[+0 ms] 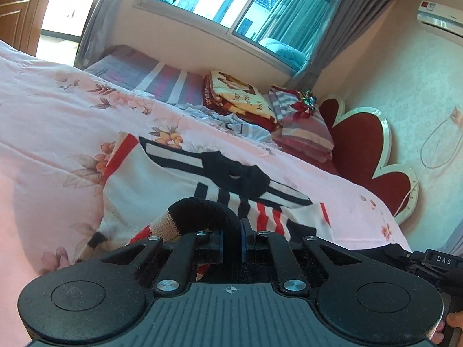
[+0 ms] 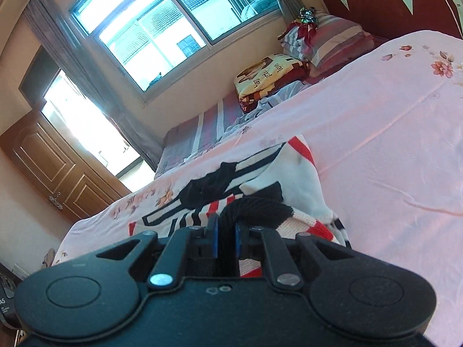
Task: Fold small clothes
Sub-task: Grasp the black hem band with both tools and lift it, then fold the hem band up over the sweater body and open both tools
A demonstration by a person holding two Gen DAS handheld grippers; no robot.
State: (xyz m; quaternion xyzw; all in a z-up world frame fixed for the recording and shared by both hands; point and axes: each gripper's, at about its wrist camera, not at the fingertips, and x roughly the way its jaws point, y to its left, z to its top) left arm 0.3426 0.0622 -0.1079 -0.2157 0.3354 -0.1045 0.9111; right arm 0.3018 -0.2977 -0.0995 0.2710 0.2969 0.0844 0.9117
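Where the left gripper pinches, its fingers are squeezed narrow on the thick black ribbed hem of a small white knit sweater with black and red stripes. The right gripper does the same, its blue-padded fingers closed tight on the same black edge at the other side. The sweater lies spread on the pink flowered bedsheet, its near edge lifted a little by both grippers.

It looks soft, light and floppy, so it should bend wherever it is pulled and sag in the middle. The knit looks fuzzy, not slippery, so it should not slide out. The thick hem near each corner seems the best place to hold, because it is strong and keeps the edge straight for a fold. Farther off are a folded blanket with pictures and a striped pillow.
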